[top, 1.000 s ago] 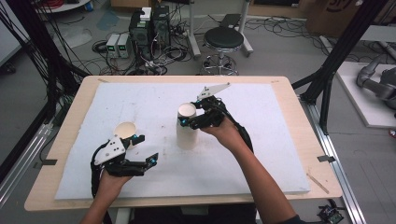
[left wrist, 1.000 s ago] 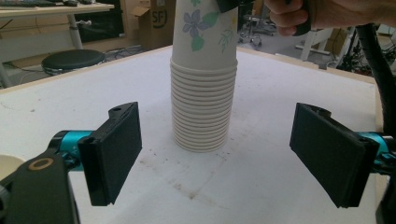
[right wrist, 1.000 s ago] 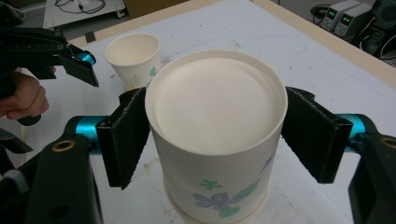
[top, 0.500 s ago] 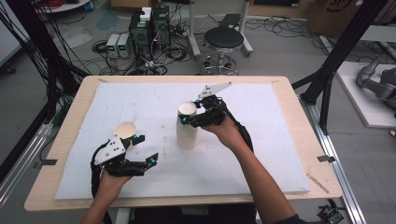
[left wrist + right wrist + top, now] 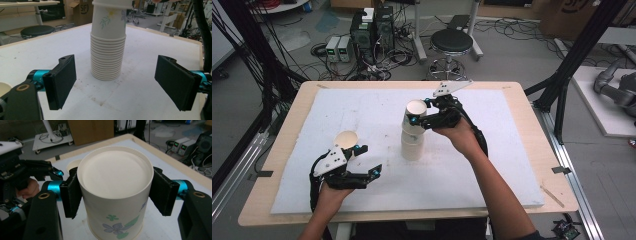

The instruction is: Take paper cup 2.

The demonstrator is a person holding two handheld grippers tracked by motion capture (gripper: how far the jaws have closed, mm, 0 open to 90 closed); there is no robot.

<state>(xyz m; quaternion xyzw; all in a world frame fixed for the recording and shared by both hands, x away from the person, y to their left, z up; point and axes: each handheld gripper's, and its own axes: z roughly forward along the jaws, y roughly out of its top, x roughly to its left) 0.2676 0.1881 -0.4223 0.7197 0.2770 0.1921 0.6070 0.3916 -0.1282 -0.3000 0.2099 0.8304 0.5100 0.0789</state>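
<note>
The top paper cup (image 5: 115,192) is held by the right gripper (image 5: 428,116), whose jaws have just been closing and now press on both sides near the rim. The cup stands upright, partly pulled out of the stack of cups (image 5: 108,60) in the middle of the bench (image 5: 512,100), so it must be lifted straight up. The left gripper (image 5: 364,162) is kept open with nothing in it, nearer the person, beside a single cup (image 5: 346,139).

A stack (image 5: 413,144) of cups stands near the middle of the table (image 5: 512,100). The top cup (image 5: 416,115) sits partly in it. A lone cup (image 5: 346,140) stands to its left, toward the near left corner.
</note>
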